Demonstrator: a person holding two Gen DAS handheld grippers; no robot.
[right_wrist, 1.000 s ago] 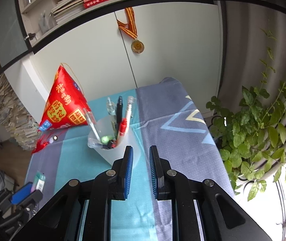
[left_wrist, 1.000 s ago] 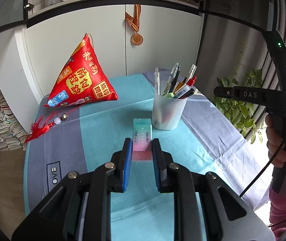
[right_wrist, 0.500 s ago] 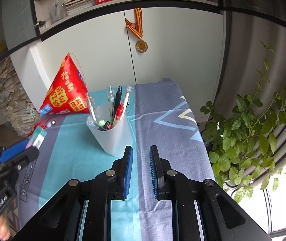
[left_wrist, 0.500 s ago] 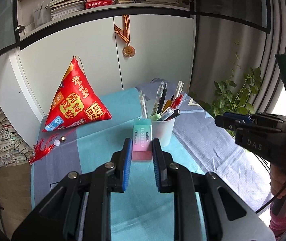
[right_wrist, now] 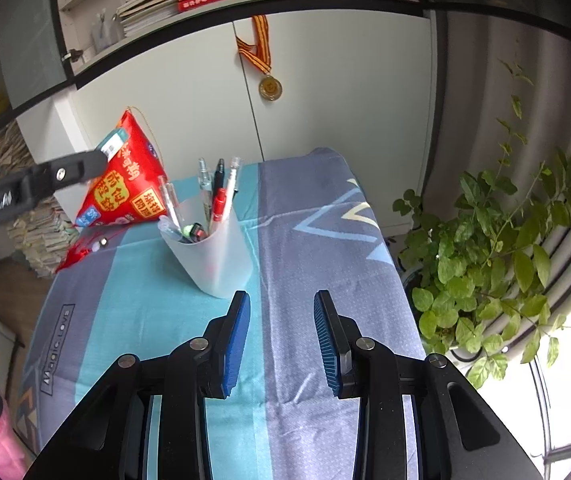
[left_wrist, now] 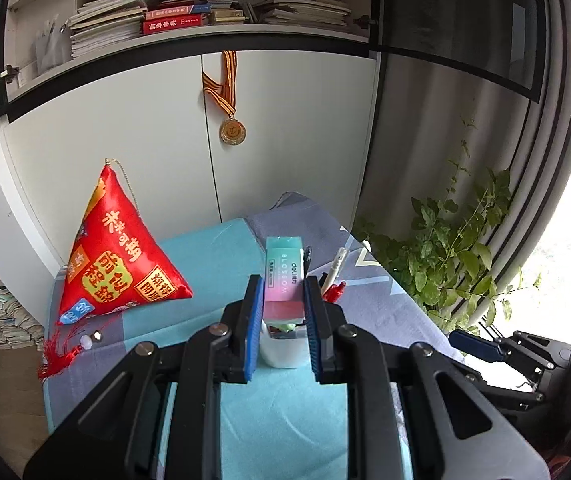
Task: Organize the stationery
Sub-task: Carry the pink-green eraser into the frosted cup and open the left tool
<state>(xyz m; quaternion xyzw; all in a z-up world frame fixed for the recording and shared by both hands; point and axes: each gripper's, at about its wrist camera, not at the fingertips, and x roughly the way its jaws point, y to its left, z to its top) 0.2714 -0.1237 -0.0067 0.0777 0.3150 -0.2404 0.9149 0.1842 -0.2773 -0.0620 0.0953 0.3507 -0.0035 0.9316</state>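
My left gripper [left_wrist: 282,292] is shut on a teal-and-pink eraser [left_wrist: 283,276], lifted off the cloth and held in front of the white pen cup [left_wrist: 281,346]. In the right wrist view that eraser [right_wrist: 112,142] hangs high at the left, above and left of the translucent pen cup [right_wrist: 215,252], which holds several pens [right_wrist: 217,192]. My right gripper [right_wrist: 281,312] sits just in front and to the right of the cup. Its jaws are opening and nothing is between them.
A red pyramid-shaped cushion [left_wrist: 117,264] with a tassel [left_wrist: 65,350] lies at the back left of the table, which is covered by a blue and grey cloth [right_wrist: 317,216]. White cabinet doors with a medal [right_wrist: 270,87] stand behind. A leafy plant [right_wrist: 493,248] grows off the right edge.
The left gripper rose and came toward the cup with the eraser, which now hides part of the cup. The right gripper's jaws parted from nearly shut.
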